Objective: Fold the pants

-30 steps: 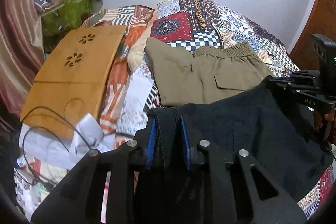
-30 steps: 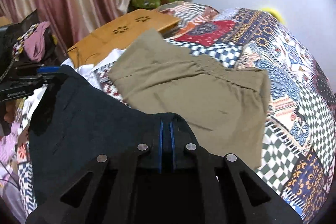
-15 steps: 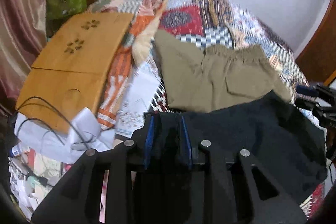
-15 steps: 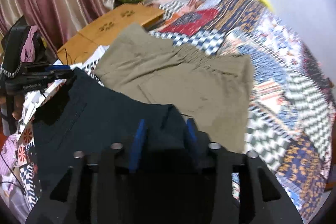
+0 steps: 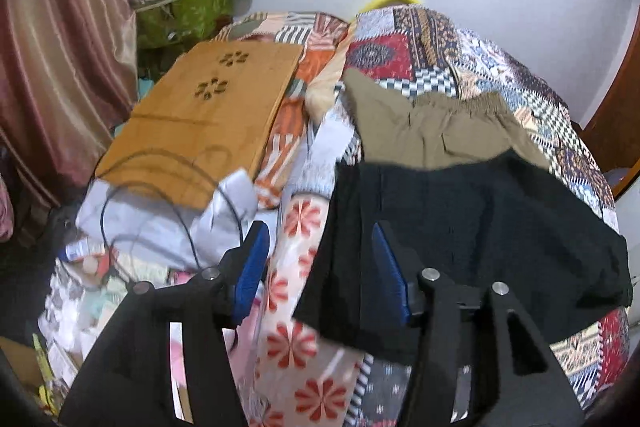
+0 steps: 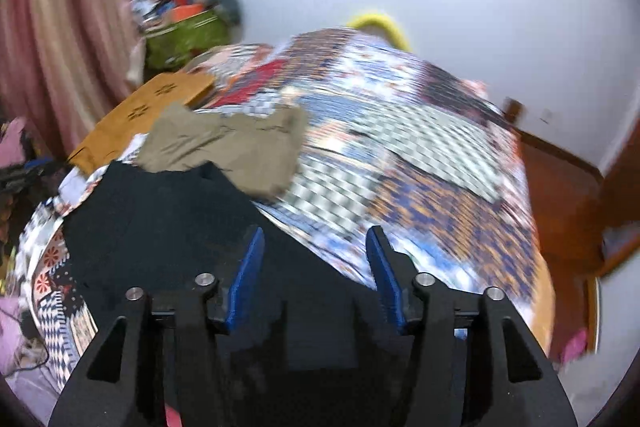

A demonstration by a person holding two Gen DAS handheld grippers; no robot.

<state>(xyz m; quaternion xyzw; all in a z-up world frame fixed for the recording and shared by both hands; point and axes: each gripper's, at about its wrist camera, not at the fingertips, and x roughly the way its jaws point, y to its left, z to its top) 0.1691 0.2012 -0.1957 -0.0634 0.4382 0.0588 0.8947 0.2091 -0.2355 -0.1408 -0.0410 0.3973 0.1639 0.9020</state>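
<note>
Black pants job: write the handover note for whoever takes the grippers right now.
Left gripper: open, holding nothing; its right finger overlaps the near left edge of the black pants.
Right gripper: open, above the pants' near right part.
The black pants lie folded on the patchwork bedspread, their far edge overlapping the folded khaki pants.
Done: both pairs lie folded.
Left: perhaps straighten the black pair's edges; the right view is blurred.

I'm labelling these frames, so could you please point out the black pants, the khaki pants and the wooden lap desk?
black pants (image 5: 480, 227), left wrist view, middle of the fabric
khaki pants (image 5: 432, 131), left wrist view, below the waistband
wooden lap desk (image 5: 208, 123), left wrist view, top surface
</note>
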